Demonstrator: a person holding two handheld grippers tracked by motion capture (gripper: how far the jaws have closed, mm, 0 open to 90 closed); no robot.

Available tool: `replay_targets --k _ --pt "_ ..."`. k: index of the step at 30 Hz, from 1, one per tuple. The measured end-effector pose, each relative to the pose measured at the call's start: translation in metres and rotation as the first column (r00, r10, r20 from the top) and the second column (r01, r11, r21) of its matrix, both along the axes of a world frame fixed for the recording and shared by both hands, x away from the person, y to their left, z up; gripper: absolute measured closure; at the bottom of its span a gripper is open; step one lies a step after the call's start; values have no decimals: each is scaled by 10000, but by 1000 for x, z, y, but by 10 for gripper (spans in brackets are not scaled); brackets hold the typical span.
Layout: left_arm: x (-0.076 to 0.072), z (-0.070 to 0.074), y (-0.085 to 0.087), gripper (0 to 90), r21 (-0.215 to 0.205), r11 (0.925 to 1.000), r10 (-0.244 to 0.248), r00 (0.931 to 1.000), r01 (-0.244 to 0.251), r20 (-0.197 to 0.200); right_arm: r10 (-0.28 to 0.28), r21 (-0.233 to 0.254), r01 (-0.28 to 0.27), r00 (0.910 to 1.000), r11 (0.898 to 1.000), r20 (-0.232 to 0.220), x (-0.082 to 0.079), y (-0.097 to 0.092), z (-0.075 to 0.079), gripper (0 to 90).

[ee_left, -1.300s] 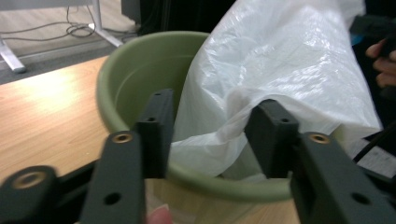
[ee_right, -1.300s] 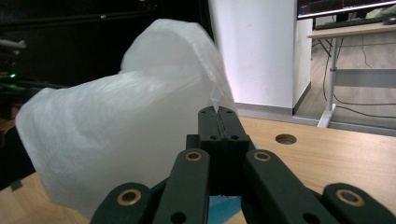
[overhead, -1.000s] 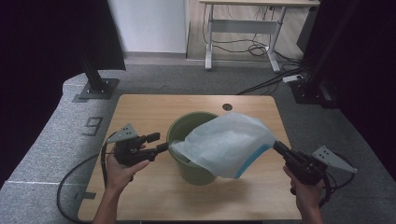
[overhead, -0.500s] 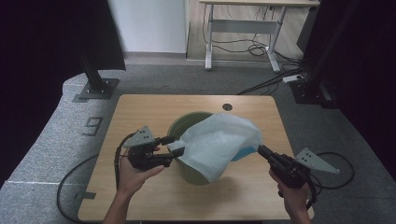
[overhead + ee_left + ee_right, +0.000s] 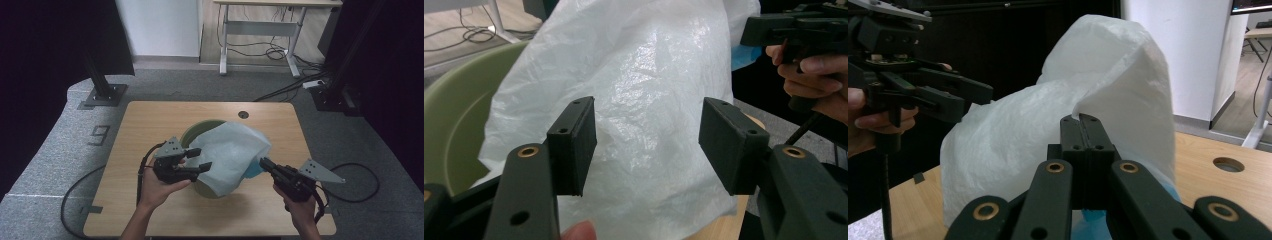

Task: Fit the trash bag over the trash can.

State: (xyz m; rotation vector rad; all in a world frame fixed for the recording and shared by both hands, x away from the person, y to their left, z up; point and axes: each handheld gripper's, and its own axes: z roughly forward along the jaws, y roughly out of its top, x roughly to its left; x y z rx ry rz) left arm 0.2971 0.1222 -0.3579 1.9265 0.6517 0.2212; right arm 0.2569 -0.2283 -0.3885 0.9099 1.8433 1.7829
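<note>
Right now the right gripper is pinching the white plastic bag w/ jaws closed on its edge; left gripper is gaping beside it, bag draping over the green bin mid-table.

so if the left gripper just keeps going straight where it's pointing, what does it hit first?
The white plastic bag. The left gripper has its jaws open and aimed right at the bag's crinkled side, with the green bin off to one side. The gap looks short.

Dim, soft overhead light; dark edges, glare on the plastic bag.
</note>
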Motion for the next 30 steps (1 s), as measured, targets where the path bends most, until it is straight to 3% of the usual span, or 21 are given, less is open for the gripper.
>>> replay_targets --k 9,13,22,25,30 --pt "1 -6 -11 426 322 9992 -218 9995 225 -213 229 -25 -229 9997 9997 31 -3 11 -1 885" --pt "4 -12 -11 567 435 9986 -277 9987 296 -432 282 40 -282 9996 9996 -43 -3 11 -5 885" --pt "5 -19 -10 843 229 9989 -394 9974 408 -601 220 300 -217 9997 9993 -80 -5 3 -5 885" --pt "4 -20 -10 894 109 9990 -434 9976 440 -539 205 290 -202 9998 9994 -77 -5 2 -4 884" --pt "3 -20 -6 899 -49 9992 -396 9981 394 -472 116 320 -110 9998 9994 -183 -4 -3 -7 884"
